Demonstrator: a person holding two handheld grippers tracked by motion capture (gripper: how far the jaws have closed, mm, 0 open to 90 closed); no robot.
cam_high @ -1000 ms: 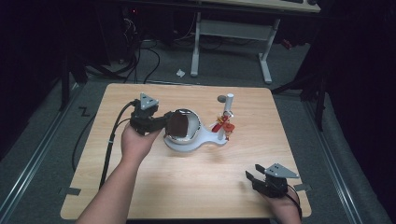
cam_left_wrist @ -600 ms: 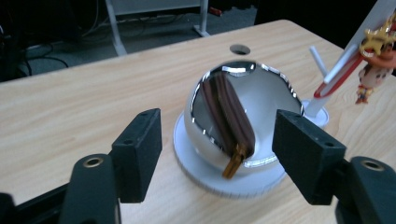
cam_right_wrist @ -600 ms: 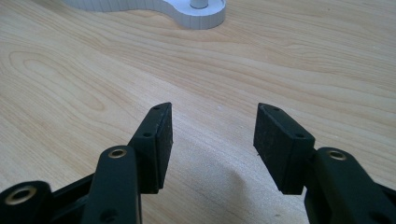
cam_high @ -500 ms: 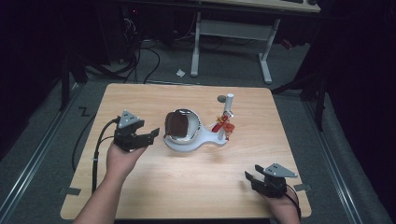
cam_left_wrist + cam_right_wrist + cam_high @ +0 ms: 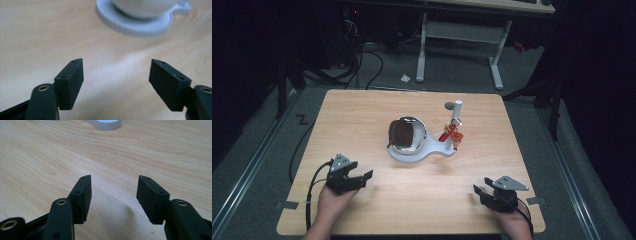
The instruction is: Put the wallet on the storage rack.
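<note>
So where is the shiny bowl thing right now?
In the high view, the shiny bowl sits tilted on its white base near the middle of the table, just left of the white post, beyond both grippers.

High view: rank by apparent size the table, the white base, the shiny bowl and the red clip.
1. table
2. white base
3. shiny bowl, a little smaller than the base it sits on; it is tilted, so the gap is unsure
4. red clip on the white post
</note>
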